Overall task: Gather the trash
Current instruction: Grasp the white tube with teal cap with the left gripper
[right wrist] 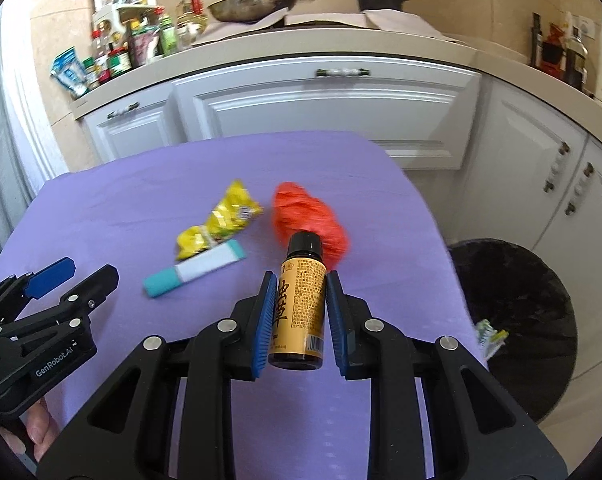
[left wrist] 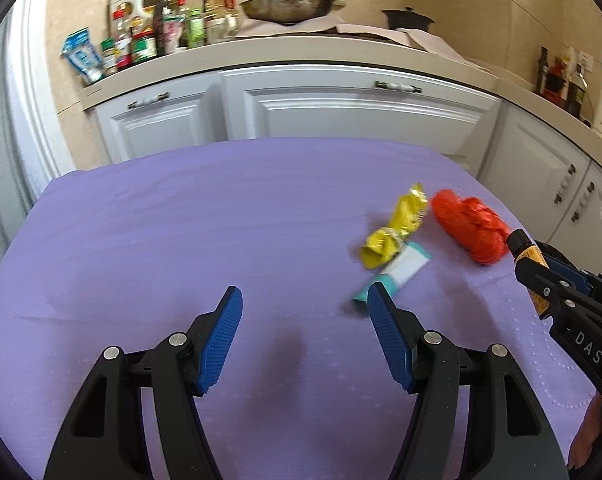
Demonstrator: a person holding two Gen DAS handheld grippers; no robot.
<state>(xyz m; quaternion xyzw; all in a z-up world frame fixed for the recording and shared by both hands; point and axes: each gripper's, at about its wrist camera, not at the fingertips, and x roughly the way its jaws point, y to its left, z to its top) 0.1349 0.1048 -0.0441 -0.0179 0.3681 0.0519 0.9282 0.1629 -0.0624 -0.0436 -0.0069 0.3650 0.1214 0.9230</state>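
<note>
Between ribbed blue pads of the right gripper (right wrist: 297, 312): cylindrical amber bottle (right wrist: 301, 308), clamped; left gripper (left wrist: 305, 336) agape over purple cloth (left wrist: 181, 240).

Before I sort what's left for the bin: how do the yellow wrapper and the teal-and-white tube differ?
The yellow wrapper is crumpled and irregular; the teal-and-white tube is smooth and straight. The wrapper is all yellow, the tube two-toned. The wrapper lies farther back, the tube nearer the cameras. Both rest close together on the purple tablecloth, in neither tongs.

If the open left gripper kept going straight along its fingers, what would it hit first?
Probably bare purple tablecloth. The left gripper is open and angled down; the teal-and-white tube lies beside its right fingertip, likely just off line.
</note>
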